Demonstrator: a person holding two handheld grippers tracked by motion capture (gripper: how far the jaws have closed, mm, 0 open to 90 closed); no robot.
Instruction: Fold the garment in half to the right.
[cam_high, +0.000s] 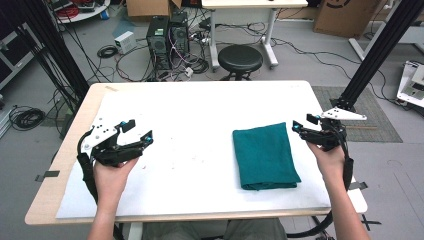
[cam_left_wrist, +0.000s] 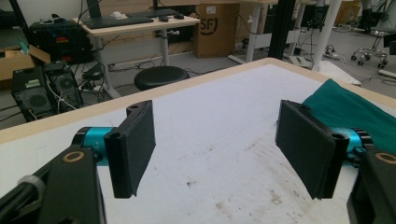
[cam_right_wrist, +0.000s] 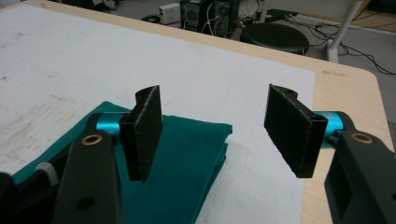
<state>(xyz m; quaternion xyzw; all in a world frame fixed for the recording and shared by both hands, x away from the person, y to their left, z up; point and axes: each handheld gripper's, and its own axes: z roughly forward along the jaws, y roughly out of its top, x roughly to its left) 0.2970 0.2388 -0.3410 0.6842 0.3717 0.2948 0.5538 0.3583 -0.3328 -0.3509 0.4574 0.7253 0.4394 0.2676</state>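
A folded teal cloth (cam_high: 265, 156) lies flat on the right half of the white table cover (cam_high: 200, 125). My right gripper (cam_high: 300, 125) hovers just off the cloth's right edge, held by a hand at the table's right side. In the right gripper view its jaws (cam_right_wrist: 217, 133) stand wide open with nothing between them, and the cloth (cam_right_wrist: 187, 158) lies below and to the left. My left gripper (cam_high: 135, 131) rests at the left side, far from the cloth. Its jaws (cam_left_wrist: 219, 147) are open and empty, with the cloth (cam_left_wrist: 350, 109) at the far right.
The wooden table edge (cam_high: 65, 150) frames the white cover. Beyond the far edge stand a black stool (cam_high: 240, 59), computer towers (cam_high: 167, 37) and tangled cables on the floor. A black frame post (cam_high: 375, 55) rises by the right rear corner.
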